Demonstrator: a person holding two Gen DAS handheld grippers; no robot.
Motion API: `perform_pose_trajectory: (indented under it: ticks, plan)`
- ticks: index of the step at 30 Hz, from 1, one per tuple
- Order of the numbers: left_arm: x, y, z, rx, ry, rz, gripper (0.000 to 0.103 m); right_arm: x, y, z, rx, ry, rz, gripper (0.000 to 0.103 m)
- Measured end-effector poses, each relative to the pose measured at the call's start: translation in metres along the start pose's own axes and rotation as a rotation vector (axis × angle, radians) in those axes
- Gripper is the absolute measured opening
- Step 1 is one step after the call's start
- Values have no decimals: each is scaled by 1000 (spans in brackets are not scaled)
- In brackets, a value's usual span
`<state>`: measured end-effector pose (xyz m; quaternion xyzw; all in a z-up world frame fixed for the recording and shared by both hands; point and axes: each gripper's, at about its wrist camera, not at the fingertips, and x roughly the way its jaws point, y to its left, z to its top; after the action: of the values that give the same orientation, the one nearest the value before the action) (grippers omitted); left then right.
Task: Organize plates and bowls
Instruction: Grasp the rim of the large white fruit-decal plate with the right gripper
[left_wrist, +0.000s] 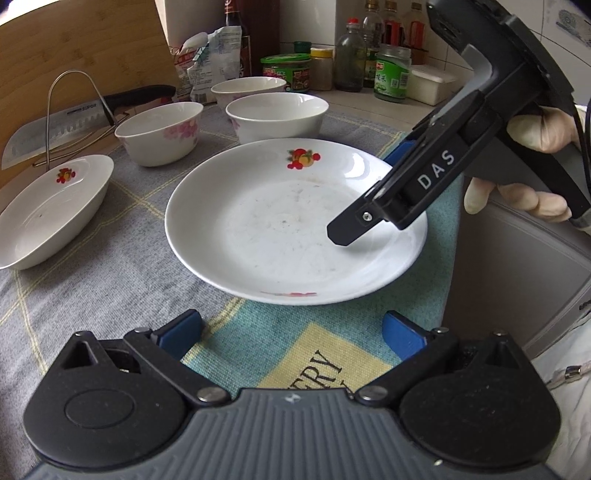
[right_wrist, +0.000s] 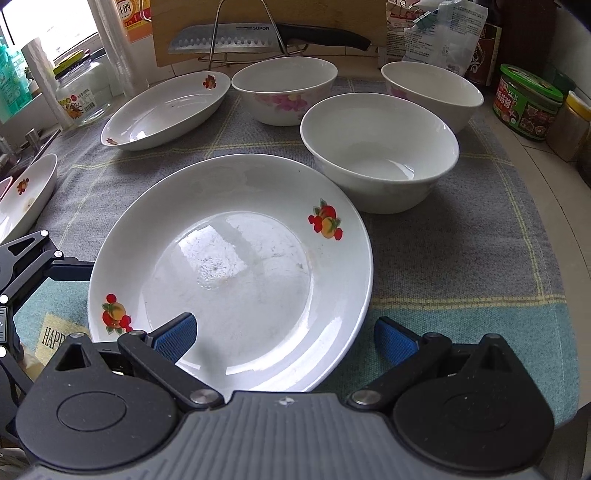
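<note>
A round white plate (left_wrist: 280, 229) (right_wrist: 236, 266) with fruit prints lies on the cloth in front of both grippers. My right gripper (right_wrist: 284, 339) (left_wrist: 369, 192) is open and straddles the plate's near rim, with one pad above the plate and the other outside the rim. My left gripper (left_wrist: 291, 336) is open just short of the plate's edge, holding nothing. Behind the plate stand three white bowls: a plain one (left_wrist: 277, 116) (right_wrist: 380, 147), a pink-flowered one (left_wrist: 159, 133) (right_wrist: 284, 88) and a third (left_wrist: 247, 88) (right_wrist: 432, 92). An oval dish (left_wrist: 51, 210) (right_wrist: 166, 110) sits to the left.
A second oval dish (right_wrist: 26, 192) lies at the far left by the sink. A knife (right_wrist: 266, 38) rests on a wire rack against a wooden board (left_wrist: 81, 48). Jars (left_wrist: 286, 72) and bottles (left_wrist: 351, 55) line the back. The counter edge (left_wrist: 454, 258) drops off on the right.
</note>
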<state>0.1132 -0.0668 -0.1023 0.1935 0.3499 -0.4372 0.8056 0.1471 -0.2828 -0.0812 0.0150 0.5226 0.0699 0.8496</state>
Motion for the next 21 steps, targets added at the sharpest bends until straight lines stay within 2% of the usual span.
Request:
perform_pose_trajectory:
  ticks: [5, 9, 21]
  plan:
    - [-1, 6, -4, 36, -32, -35, 103, 3, 7, 0, -6, 11, -46, 103]
    - [0, 11, -7, 60, -61, -60, 103, 3, 7, 2, 5, 20, -51, 103]
    - [8, 23, -2, 127, -82, -131, 103, 7, 8, 8, 10, 50, -56, 103]
